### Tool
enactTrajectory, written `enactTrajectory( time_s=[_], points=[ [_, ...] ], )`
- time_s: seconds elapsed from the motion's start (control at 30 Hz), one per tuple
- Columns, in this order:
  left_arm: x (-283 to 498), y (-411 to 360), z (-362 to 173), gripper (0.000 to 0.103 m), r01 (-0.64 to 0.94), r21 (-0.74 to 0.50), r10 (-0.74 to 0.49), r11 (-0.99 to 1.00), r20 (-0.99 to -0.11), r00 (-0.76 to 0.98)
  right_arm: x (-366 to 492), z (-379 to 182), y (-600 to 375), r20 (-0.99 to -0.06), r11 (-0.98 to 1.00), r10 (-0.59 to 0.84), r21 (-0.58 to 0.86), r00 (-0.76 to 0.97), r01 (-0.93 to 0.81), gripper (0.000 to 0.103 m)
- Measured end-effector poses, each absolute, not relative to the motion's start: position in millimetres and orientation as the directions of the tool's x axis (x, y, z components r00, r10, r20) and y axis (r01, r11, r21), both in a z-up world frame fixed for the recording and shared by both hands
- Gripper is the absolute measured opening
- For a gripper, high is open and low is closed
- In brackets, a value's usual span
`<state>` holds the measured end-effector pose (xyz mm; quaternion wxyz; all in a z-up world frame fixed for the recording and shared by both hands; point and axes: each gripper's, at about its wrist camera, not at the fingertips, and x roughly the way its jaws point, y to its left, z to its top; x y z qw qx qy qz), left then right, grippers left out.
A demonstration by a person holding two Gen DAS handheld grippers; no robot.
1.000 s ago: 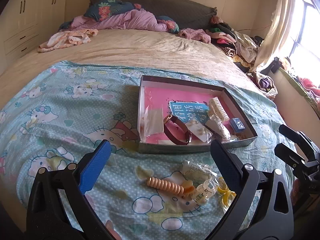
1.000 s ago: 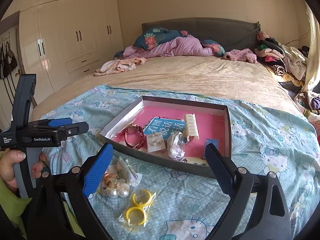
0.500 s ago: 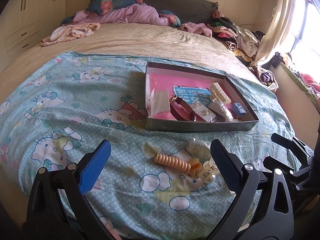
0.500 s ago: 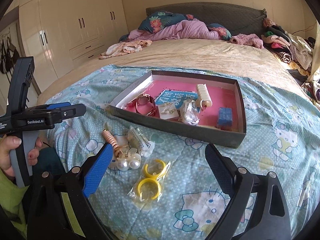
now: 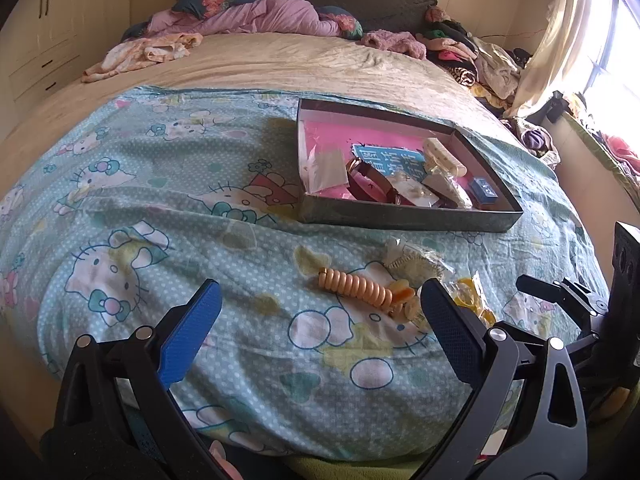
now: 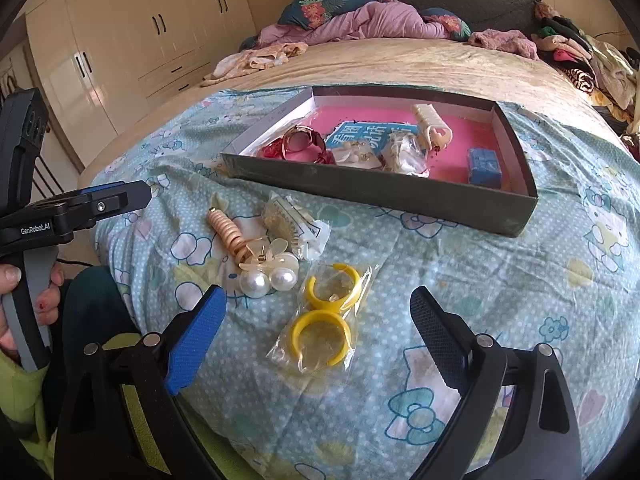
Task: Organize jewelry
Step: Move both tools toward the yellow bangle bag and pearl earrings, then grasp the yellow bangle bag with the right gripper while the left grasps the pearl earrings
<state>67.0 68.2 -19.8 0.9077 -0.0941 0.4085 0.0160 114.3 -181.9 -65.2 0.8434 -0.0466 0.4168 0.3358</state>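
A shallow box [image 6: 384,194] [image 5: 400,216] with a pink floor lies on the blue cartoon sheet; in it are a watch [image 6: 298,144], a cream hair clip [image 6: 432,126], a blue block [image 6: 484,166] and small bagged pieces. In front of it lie a peach spiral hair tie [image 6: 226,230] [image 5: 354,286], a pearl clip [image 6: 266,274], a clear packet [image 6: 296,222] and a bag of yellow hoop earrings [image 6: 324,320]. My right gripper [image 6: 316,334] is open, low over the yellow earrings bag. My left gripper [image 5: 320,332] is open, above the sheet just short of the hair tie.
The bed's near edge curves just below both grippers. Pillows and a purple blanket [image 5: 264,14] sit at the headboard, a clothes pile [image 5: 480,56] at the far right. Wardrobes [image 6: 120,40] stand left. A hand [image 6: 24,300] holds the left gripper's handle.
Both grippers have drawn back toward the bed's near edge and dropped lower; the box now lies farther off. The right gripper is now centred on the yellow earrings. Both stayed open.
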Motion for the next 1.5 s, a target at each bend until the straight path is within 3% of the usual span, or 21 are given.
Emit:
enactTrajectory(
  time_s=[0.43, 0.6, 0.7, 0.87, 1.03, 1.1, 1.5],
  points=[
    [71.6, 57.1, -43.9, 0.093, -0.074, -0.186, -0.103, 0.98, -0.785, 0.611, 117.9, -87.7, -168.9, -0.767, 0.774, 0.508, 0.206, 0.392, -0.599, 0.092],
    [72.8, 46.8, -48.3, 0.092, -0.045, -0.187, -0.123, 0.981, -0.79, 0.6, 117.1, -97.8, -163.8, -0.785, 0.781, 0.476, 0.17, 0.396, -0.601, 0.085],
    [74.0, 41.1, -50.3, 0.092, -0.027, -0.188, -0.135, 0.982, -0.792, 0.596, 116.7, -100.5, -163.3, -0.785, 0.784, 0.455, 0.13, 0.42, -0.607, 0.074],
    [78.1, 29.4, -57.3, 0.079, 0.014, -0.206, -0.176, 0.979, -0.8, 0.574, 121.6, -101.3, -173.5, -0.777, 0.785, 0.451, 0.112, 0.438, -0.609, 0.045],
    [83.6, 13.4, -66.0, 0.044, 0.067, -0.23, -0.229, 0.971, -0.808, 0.543, 130.1, -98.4, -191.2, -0.771, 0.804, 0.443, 0.116, 0.457, -0.583, 0.042],
    [86.9, 6.6, -68.2, 0.036, 0.093, -0.244, -0.256, 0.965, -0.807, 0.532, 134.6, -97.0, -197.7, -0.768, 0.814, 0.441, 0.124, 0.465, -0.568, 0.042],
    [113.9, -12.5, -75.0, 0.034, 0.132, -0.252, -0.283, 0.959, -0.808, 0.516, 147.9, -82.4, -226.1, -0.733, 0.838, 0.453, 0.155, 0.508, -0.523, 0.042]
  ],
)
